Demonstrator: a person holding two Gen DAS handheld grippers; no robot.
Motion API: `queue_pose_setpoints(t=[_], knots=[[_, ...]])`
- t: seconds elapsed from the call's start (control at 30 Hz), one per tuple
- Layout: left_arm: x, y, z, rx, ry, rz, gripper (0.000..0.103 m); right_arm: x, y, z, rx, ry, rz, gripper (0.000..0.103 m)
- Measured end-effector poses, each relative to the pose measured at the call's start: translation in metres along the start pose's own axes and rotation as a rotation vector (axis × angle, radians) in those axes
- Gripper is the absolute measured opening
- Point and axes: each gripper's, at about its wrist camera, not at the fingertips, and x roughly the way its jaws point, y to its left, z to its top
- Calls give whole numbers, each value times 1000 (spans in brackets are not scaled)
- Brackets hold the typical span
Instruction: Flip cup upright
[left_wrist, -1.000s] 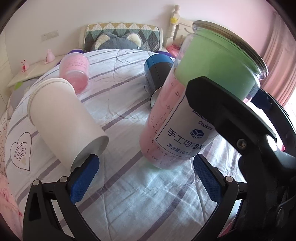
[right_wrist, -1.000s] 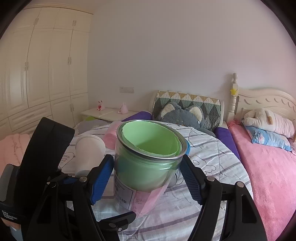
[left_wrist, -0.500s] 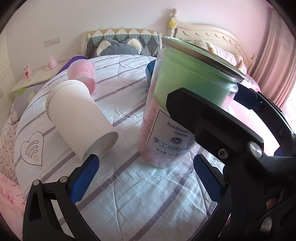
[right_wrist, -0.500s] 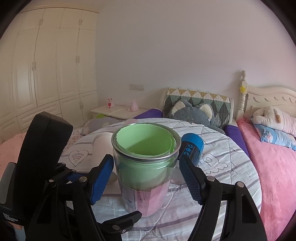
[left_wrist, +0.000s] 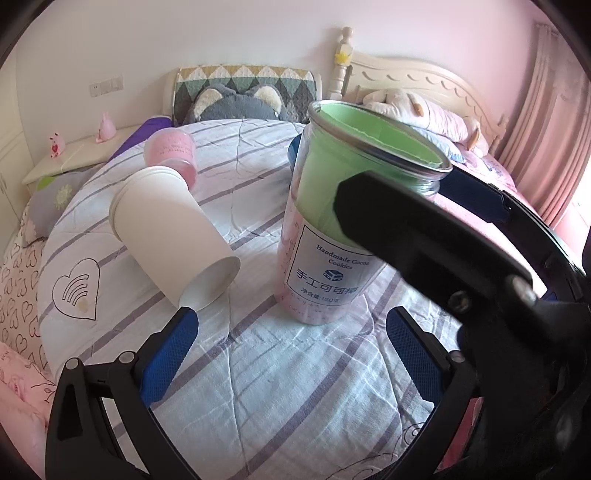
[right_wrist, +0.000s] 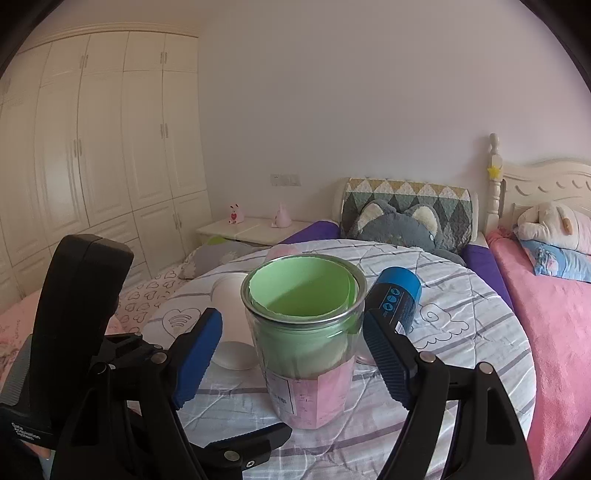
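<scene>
A clear jar-like cup (left_wrist: 328, 236) with green and pink paper lining and a white label stands upright on the round table's striped cloth (left_wrist: 258, 387). It also shows in the right wrist view (right_wrist: 306, 339). My right gripper (right_wrist: 291, 350) is open, its blue pads on either side of the cup, apart from it. My left gripper (left_wrist: 291, 354) is open and empty just in front of the cup's base. The right gripper's black body (left_wrist: 461, 266) hides part of the cup in the left wrist view.
A white paper cup (left_wrist: 173, 236) lies on its side left of the jar. A pink cup (left_wrist: 170, 155) lies further back. A blue cup (right_wrist: 395, 299) lies on its side behind right. A bed (right_wrist: 554, 295) stands to the right.
The jar cup went from tilted in the right gripper to standing upright on the cloth. The right gripper's pads have opened off it. Both grippers drew back a little.
</scene>
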Motion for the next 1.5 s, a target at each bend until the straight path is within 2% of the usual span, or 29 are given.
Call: queue_pose_setpoints(t=[0.13,0.27,0.43,0.6,0.73,0.83,1.03,1.5], knots=[[-8,-2,-2,9,-24,-5,103,-12,-3,4,26,-30,-6,81],[-24,-11,-7,42,-91,49,103,-29,-4,11,27,-42,-75,82],[-47,-26,-16,82,-135,64,103,-56,-2,19,35,-64,-155,82],[-67,-36,-20,102,-207,190,103,-77,-12,27,116,-36,-248,82],[-76,-33,-21,41,-229,251,103,-90,-19,26,150,-18,-324,82],[-82,-30,-22,-4,-241,286,103,-96,-18,24,146,-7,-330,82],[-90,-30,-25,-30,-259,338,103,-102,-17,20,147,9,-322,82],[-90,-40,-27,-38,-258,350,103,-100,-21,9,165,75,-300,82]])
